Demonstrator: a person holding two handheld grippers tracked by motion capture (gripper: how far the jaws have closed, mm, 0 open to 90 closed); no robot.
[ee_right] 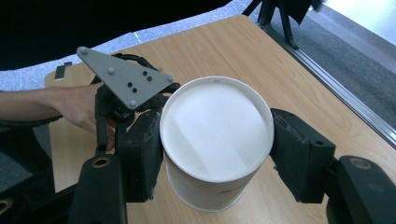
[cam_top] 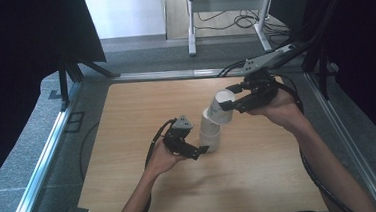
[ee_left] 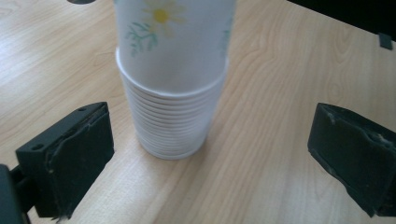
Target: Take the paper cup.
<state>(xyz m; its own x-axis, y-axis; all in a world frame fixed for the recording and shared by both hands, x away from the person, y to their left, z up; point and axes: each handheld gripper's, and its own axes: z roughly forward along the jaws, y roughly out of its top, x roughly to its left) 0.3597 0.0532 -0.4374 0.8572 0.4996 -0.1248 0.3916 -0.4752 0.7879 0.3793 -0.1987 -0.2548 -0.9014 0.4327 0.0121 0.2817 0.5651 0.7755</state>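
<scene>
We see the right gripper point(ee_right: 217, 154) clamped on a white, daisy-printed paper cup point(ee_right: 215, 140), tilted atop the ribbed stack of white paper cups point(ee_left: 172, 126); the left gripper point(ee_left: 210, 154) gapes wide, empty.

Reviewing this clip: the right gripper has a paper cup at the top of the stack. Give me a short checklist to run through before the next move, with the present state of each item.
1. Right gripper clamped on the top cup: ok, both pads press its sides.
2. Top cup free of the cup stack: not ok, the left gripper view shows it seated in the stack, and the high view shows it tilted.
3. Left gripper holding the stack down: not ok, jaws wide open, apart from the stack on both sides.
4. Stack upright on the table: ok.
5. Only one cup in the right gripper: cannot tell.
</scene>
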